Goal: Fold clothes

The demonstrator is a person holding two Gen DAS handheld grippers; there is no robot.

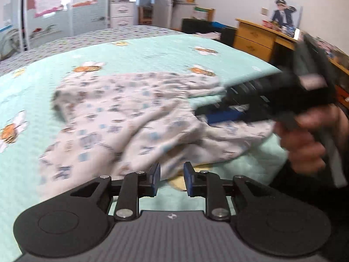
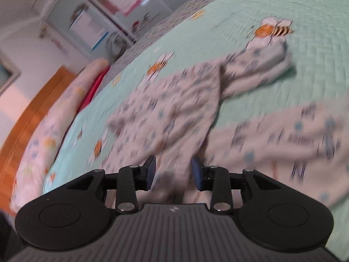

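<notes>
- Two grippers in our hands, over a bed with a mint quilt [image 1: 152, 50] printed with bees.
- One garment [image 1: 122, 118], white with a small blue and grey print, lies crumpled on the quilt; in the right wrist view [image 2: 174, 109] it spreads in rumpled folds, with one narrower part reaching toward a printed bee.
- Left gripper [image 1: 171, 179]: blue-padded fingers [image 1: 156, 178] stand apart with a clear gap, holding nothing. They sit at the near edge of the cloth, and we cannot tell whether they touch it.
- Right gripper [image 2: 173, 172]: fingers [image 2: 151, 171] spread, with a fold of the garment running between them toward the camera. The pads do not look pressed onto it, though blur makes contact hard to judge.
- From the left wrist view, the right gripper [image 1: 209, 109] comes in from the right, low over the garment's right side, with our right hand [image 1: 305, 144] wrapped round its handle.
- A wooden dresser [image 1: 255, 38] stands beyond the bed's far right corner.
- A pillow with a pale print [image 2: 54, 118] lies along the bed's left edge in the right wrist view, against a wooden headboard [image 2: 26, 118].
- Both views are motion-blurred.
</notes>
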